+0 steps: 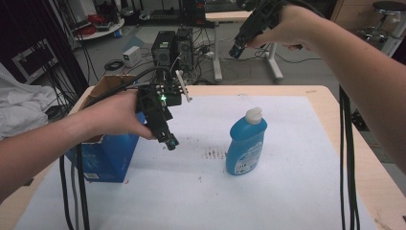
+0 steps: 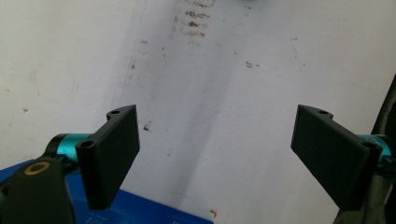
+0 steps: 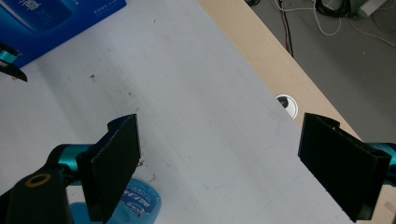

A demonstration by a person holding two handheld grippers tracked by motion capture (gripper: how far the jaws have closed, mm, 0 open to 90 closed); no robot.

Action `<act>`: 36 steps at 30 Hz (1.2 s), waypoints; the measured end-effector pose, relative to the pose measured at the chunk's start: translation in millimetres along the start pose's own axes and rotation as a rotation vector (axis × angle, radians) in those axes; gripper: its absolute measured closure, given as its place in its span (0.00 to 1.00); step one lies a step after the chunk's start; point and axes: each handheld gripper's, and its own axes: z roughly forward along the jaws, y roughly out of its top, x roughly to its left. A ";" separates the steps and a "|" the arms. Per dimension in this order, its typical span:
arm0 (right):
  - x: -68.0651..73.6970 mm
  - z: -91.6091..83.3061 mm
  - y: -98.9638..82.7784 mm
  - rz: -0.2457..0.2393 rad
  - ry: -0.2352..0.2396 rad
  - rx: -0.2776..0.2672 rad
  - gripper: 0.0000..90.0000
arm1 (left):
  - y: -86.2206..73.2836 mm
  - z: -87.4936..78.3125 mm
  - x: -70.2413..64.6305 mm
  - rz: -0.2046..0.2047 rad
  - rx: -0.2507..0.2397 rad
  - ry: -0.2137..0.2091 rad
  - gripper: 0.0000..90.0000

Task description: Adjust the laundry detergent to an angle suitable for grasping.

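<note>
- Blue cardboard box (image 1: 107, 155), flaps up, standing at the desk's (image 1: 297, 91) left edge, just behind and under the left tool (image 1: 168, 140).
- Left tool held low over the white sheet (image 1: 287, 158), tip angled down toward the stained patch (image 1: 214, 153); jaws spread wide, nothing between them; a corner of the blue box (image 2: 140, 210) close below in the left gripper view.
- Blue dish-soap bottle (image 1: 246, 141) with white cap, upright on the sheet, ahead and to the right of the left tool, well apart from the box.
- Right tool (image 1: 238, 49) raised high beyond the desk's far edge, jaws wide and empty; bottle (image 3: 133, 200) far beneath its left jaw in the right gripper view.
- Step in hand, by judgement: approach before any grasp; bottle untouched.
- Next move calls for lowering one tool level with the bottle's narrow sides, jaws kept wide until both pads flank the body, then a gentle squeeze to avoid tipping it.
</note>
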 end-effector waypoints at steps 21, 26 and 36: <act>-4.0 2.1 -1.2 0.001 0.016 0.008 0.14 | 2.7 -14.4 2.1 -0.014 -0.057 0.002 0.17; -6.5 0.0 -3.0 0.008 0.010 0.005 0.14 | 7.4 -21.2 0.4 -0.028 -0.125 -0.019 0.17; -7.8 -2.4 -4.9 0.010 0.011 0.002 0.14 | 25.2 -25.3 -5.7 -0.013 -0.219 -0.020 0.17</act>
